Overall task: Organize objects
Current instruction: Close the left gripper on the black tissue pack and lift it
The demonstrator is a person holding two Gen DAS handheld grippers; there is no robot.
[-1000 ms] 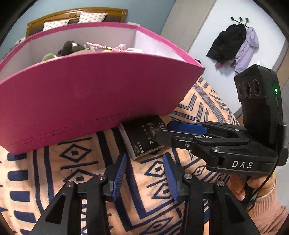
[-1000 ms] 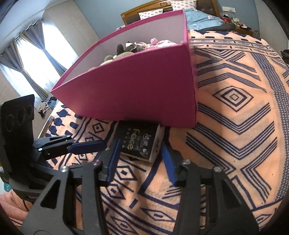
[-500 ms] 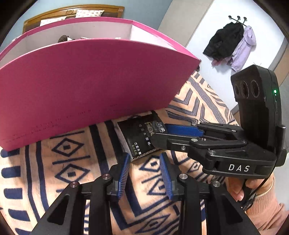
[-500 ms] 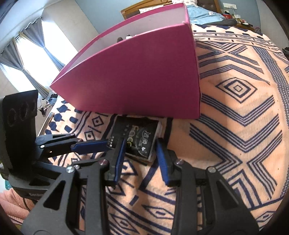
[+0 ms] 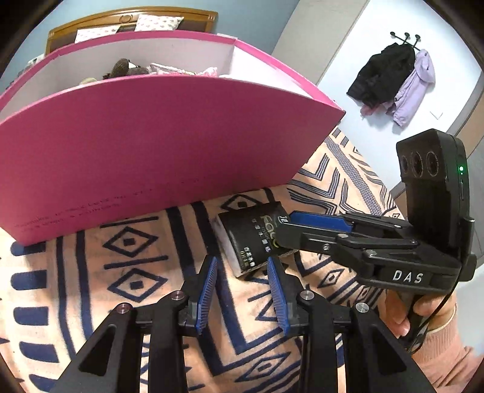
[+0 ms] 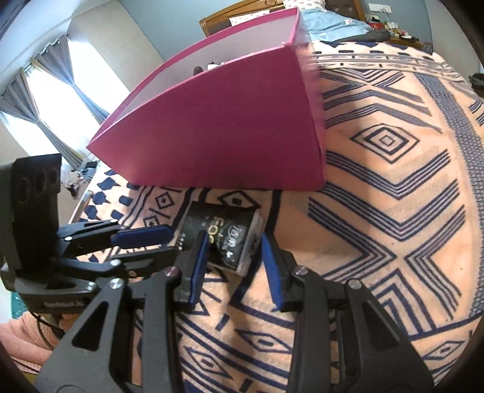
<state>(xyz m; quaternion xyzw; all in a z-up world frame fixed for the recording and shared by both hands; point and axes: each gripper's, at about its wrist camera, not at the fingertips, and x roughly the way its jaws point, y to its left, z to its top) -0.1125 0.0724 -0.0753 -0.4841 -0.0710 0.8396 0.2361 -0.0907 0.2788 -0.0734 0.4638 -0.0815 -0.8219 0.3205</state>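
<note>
We find toys already inside the pink box (image 5: 157,145); the black packet (image 6: 224,238) lies just before it, ungrasped, both grippers' jaws parted.

We see a patterned orange blanket (image 6: 393,211) on the bed. Beyond it stands a wooden headboard (image 5: 133,18); jackets (image 5: 393,78) hang on the wall beside the bed.
</note>
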